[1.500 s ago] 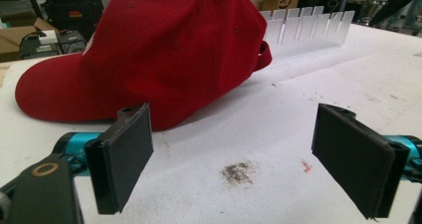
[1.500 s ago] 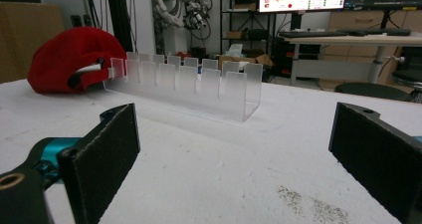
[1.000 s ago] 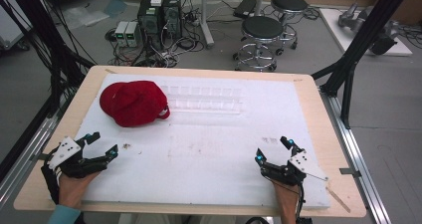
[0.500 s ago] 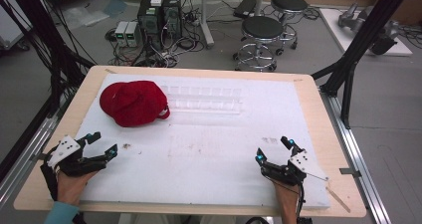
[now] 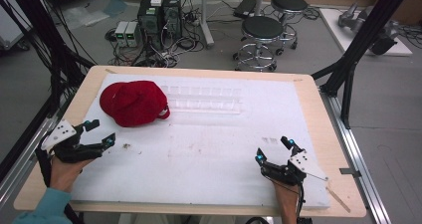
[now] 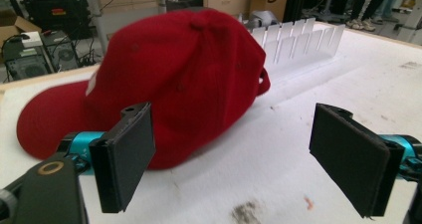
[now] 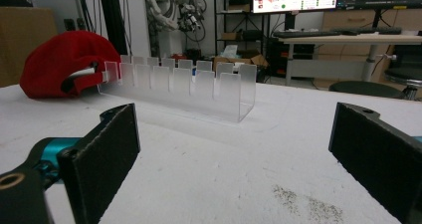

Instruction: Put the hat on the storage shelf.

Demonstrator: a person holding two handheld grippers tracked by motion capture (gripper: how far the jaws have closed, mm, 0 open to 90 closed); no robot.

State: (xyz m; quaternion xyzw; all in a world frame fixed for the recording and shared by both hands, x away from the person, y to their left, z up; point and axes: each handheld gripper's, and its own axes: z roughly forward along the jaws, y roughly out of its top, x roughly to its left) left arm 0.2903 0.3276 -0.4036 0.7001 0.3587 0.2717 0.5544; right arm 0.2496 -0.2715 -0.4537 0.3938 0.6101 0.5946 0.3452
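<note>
Resting red cap (image 5: pixel 133 103), brim leftward

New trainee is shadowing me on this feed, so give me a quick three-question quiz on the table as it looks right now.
1. True or false: the left gripper is shut on the red cap.
2. Which lies right beside the cap? A) a clear slotted rack B) a metal bowl C) a cardboard box
3. Fill in: the right gripper has its jaws ____ above the white mat.

Key: 1 false, it is open and short of the cap; 2 A; 3 open.
</note>
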